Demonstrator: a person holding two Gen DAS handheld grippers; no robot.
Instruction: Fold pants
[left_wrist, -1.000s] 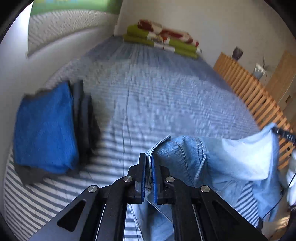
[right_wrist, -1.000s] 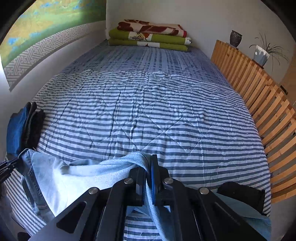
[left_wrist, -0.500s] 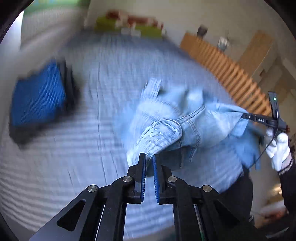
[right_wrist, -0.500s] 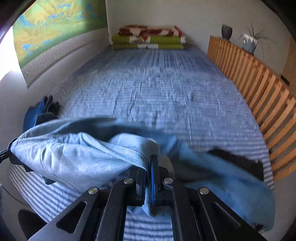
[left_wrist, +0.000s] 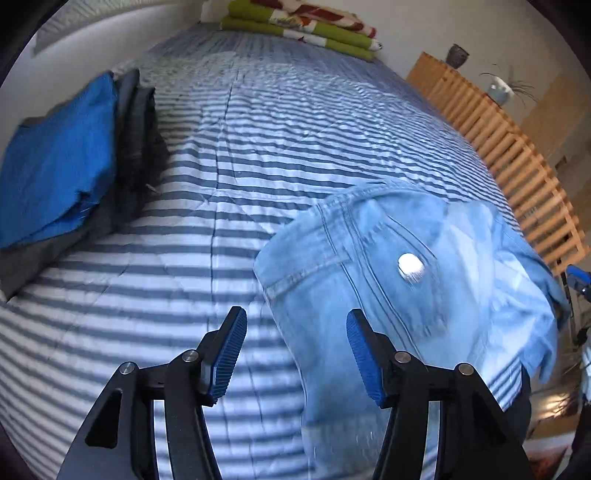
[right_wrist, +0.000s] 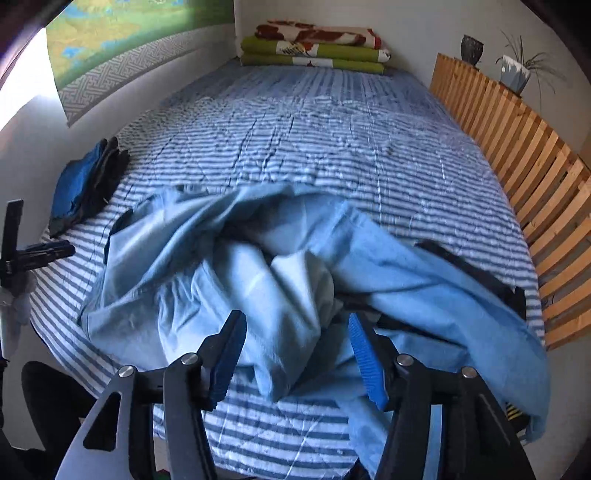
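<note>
With both the left gripper (left_wrist: 295, 347) and right gripper (right_wrist: 295, 347) opening off the jeans (right_wrist: 288, 288), the rumpled heap could set creases near the bed (right_wrist: 332, 147) edge.

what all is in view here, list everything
jeans: 1, light blue, crumpled on near end of bed
bedspread: 1, blue and white stripes, covers bed
folded clothes: 1 pile, blue over dark, left edge of bed
blankets: 1 stack, green and red-white, far end
slatted rail: 1, wood, right of bed
pots: 2, dark and pale, behind rail
wall hanging: 1, green-yellow, left wall
left gripper: jaws opening, pads clear of jeans
right gripper: jaws opening, above jeans
</note>
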